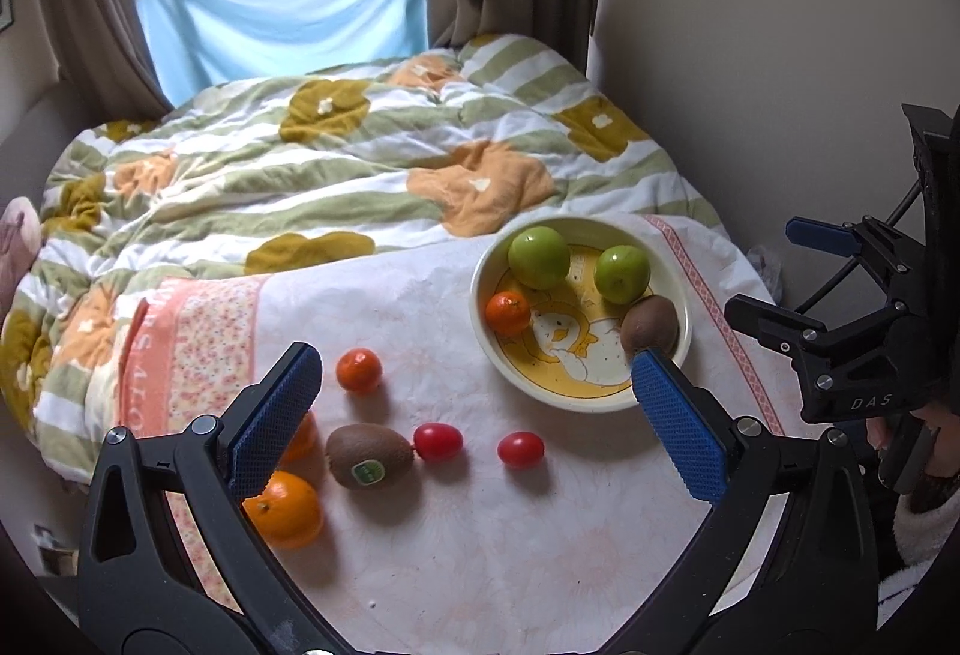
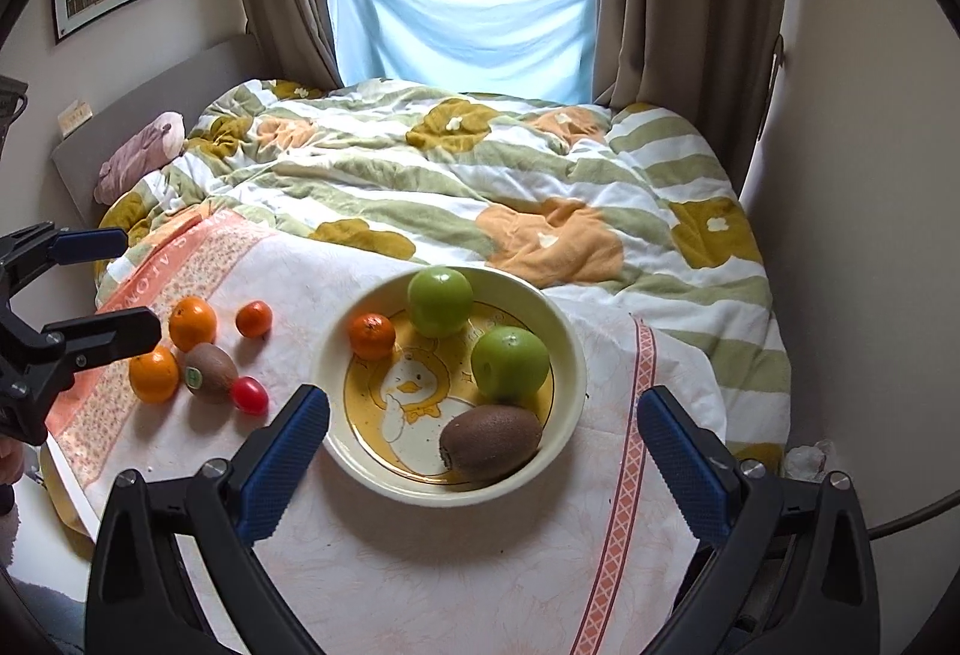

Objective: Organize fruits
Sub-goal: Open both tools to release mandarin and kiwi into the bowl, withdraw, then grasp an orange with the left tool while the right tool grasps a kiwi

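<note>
right claw point(image 2: 483, 463) being held released, empty | bowl point(image 2: 564, 331) being framed just ahead, kiwi point(image 2: 491, 442) nearest | left claw point(image 1: 477, 415) being held released, empty, tomatoes point(image 1: 438, 442) ahead

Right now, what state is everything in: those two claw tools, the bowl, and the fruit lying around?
left gripper: open, empty
right gripper: open, empty
bowl: upright, partly filled
two green apples: in bowl
bowl kiwi: in bowl, on its side
bowl mandarin: in bowl
stickered kiwi: loose on cloth
two tomatoes: loose on cloth
</note>
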Available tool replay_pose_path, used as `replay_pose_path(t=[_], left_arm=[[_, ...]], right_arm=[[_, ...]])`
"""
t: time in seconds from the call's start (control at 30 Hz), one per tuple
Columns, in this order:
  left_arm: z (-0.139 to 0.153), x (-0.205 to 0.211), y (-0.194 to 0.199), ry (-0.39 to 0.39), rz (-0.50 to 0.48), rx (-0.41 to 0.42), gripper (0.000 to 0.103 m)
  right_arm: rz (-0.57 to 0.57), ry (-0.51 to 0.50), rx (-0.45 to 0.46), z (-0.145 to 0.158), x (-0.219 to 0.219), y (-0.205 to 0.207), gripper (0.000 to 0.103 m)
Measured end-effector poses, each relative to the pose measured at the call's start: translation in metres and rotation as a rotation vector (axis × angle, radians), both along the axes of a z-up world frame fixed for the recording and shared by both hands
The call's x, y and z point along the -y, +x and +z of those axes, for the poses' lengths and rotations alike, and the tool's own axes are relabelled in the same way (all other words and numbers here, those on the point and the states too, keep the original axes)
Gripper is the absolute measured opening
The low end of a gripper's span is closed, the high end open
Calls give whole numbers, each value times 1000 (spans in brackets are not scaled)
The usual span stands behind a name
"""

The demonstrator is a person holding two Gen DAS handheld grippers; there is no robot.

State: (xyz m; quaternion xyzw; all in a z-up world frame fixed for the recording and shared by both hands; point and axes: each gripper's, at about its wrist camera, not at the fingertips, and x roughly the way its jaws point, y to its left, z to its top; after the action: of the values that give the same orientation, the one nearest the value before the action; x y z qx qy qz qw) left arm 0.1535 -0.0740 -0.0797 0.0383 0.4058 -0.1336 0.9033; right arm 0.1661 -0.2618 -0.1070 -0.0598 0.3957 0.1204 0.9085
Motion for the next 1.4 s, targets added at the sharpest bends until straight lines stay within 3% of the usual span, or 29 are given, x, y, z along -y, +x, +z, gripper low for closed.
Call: replay_pose_path(t=[0.33,0.6,1.03,1.4], left_arm=[[30,-63,-42,-8,48,64,103],[26,-113,-60,-34,40,76,103],[-30,-172,-46,-56,-82,-4,103],[-101,-179,-20,-66,-205,-90,103]], right_arm=[[-102,-26,17,39,-53,-50,103],[-199,30,26,44,-86,-74,103],[-296,76,-50,2,-151,-73,103],[-404,160,-120,-53,-193,-45,103]])
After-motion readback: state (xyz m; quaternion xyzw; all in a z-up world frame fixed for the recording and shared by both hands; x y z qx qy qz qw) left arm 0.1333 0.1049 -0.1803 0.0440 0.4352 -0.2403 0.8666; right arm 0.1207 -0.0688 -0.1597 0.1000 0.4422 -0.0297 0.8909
